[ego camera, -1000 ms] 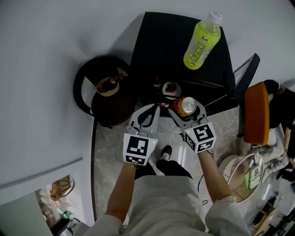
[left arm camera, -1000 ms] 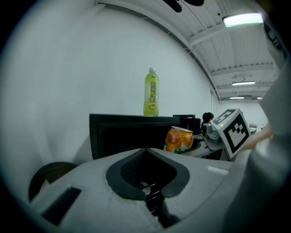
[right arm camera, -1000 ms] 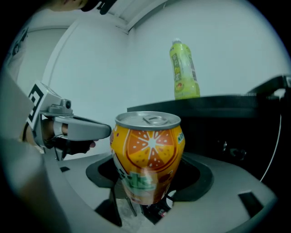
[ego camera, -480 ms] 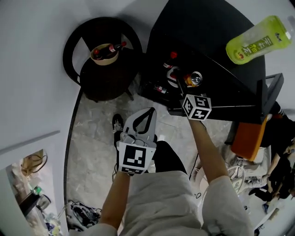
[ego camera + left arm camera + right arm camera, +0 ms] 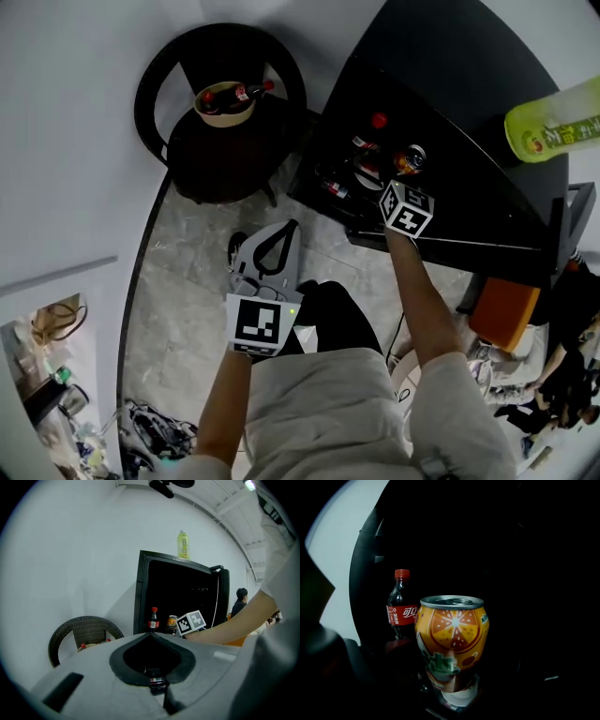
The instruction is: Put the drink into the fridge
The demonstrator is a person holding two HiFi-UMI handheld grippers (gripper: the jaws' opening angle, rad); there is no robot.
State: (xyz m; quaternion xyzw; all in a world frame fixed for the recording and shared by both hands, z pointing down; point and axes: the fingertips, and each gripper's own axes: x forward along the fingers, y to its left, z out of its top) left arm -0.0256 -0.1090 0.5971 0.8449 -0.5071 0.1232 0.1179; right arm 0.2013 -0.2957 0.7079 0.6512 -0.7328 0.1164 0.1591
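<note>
An orange-printed drink can [image 5: 451,639] stands upright between the jaws of my right gripper [image 5: 405,176], which is shut on it. The can [image 5: 410,159] is inside the open black fridge [image 5: 450,103], beside a red-capped cola bottle [image 5: 401,606]. The jaws themselves are lost in the dark of the right gripper view. My left gripper [image 5: 289,230] hangs low over the floor in front of the fridge, shut with nothing in it. In the left gripper view its joined tips [image 5: 151,637] point toward the fridge [image 5: 183,592], the cola bottle [image 5: 153,619] and the can [image 5: 172,622].
A green drink bottle [image 5: 553,127] lies on the fridge top. A dark wicker chair [image 5: 192,159] left of the fridge holds a basket with a cola bottle [image 5: 225,97]. An orange object [image 5: 502,314] and a seated person [image 5: 241,597] are to the right.
My right gripper has carried the can forward from in front of the fridge into it. The left gripper has dropped back and lower, away from the fridge.
</note>
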